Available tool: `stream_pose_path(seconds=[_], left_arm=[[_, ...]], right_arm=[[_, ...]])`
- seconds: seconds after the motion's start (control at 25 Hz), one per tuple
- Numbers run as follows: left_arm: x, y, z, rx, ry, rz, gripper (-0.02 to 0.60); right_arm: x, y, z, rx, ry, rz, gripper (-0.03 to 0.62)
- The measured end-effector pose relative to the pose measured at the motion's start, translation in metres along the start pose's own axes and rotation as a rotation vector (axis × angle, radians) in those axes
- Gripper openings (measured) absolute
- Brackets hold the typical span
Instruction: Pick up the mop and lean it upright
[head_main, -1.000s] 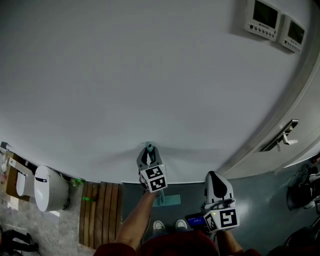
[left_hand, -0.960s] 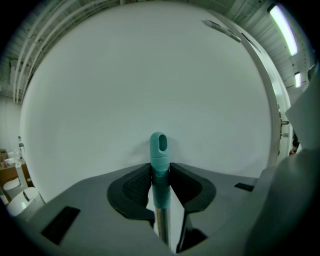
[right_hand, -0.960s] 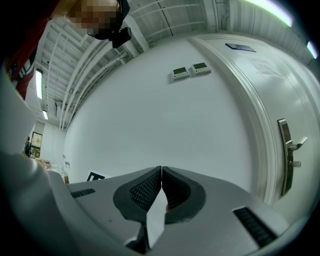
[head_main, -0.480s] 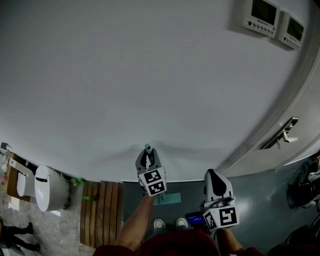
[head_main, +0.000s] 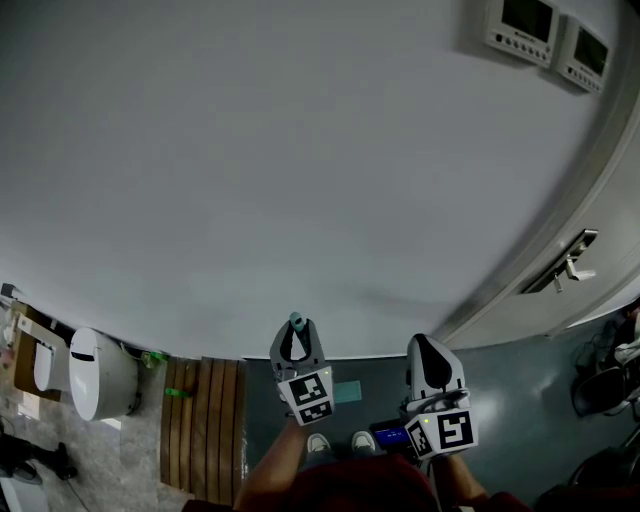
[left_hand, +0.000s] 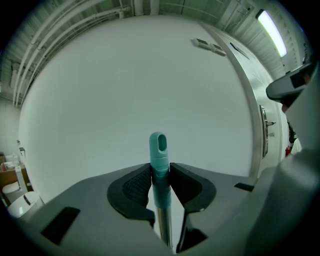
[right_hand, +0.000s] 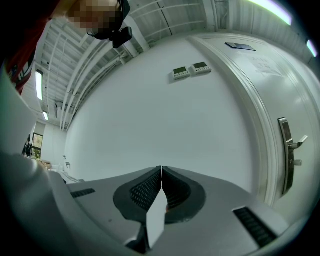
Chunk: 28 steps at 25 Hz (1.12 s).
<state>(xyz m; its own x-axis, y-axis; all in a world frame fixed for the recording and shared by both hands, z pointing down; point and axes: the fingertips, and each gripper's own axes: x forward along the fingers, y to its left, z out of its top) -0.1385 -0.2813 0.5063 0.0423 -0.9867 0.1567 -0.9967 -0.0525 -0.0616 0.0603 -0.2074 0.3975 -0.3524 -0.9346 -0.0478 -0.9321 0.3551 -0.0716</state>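
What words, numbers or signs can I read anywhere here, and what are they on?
No text here can be read.
Two wall panels: screens too small to read.
Cubes on the left gripper and right gripper: black-and-white square patterns, no letters.
Blue-lit screen: too small and blurred.
Dark door plate: too small to read.

The mop (left_hand: 159, 150) has a teal cap over a silver shaft. The left tongs (left_hand: 160, 172) and right tongs (right_hand: 161, 175) are grey with black ribbed pads, and their cubes (head_main: 309, 395) are white with black squares. The wall (head_main: 300, 150) is pale grey, the slatted mat (head_main: 200, 420) at lower left brown, and the floor (head_main: 520, 400) dark blue-grey.
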Motion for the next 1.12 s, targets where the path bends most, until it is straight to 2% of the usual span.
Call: stream_pose_path(seconds=[0.2,0.44,0.64,1.12], left_arm=[[-0.033,-0.001,-0.003,0.029,-0.047,-0.001,0.132],[-0.056,0.000,-0.005,0.007,-0.045,0.004,0.130],[-0.063,0.004,-0.004,-0.009,-0.063,0.011,0.130],[-0.074,0.003,-0.007,-0.013,-0.039,0.001,0.126]], right_arm=[[-0.001,0.002,-0.001,0.001,-0.001,0.003,0.018],[-0.001,0.010,-0.004,0.001,0.007,0.020,0.018],[-0.001,0.015,-0.005,0.001,0.008,0.032,0.018],[-0.003,0.020,-0.004,0.005,0.003,0.041,0.018]])
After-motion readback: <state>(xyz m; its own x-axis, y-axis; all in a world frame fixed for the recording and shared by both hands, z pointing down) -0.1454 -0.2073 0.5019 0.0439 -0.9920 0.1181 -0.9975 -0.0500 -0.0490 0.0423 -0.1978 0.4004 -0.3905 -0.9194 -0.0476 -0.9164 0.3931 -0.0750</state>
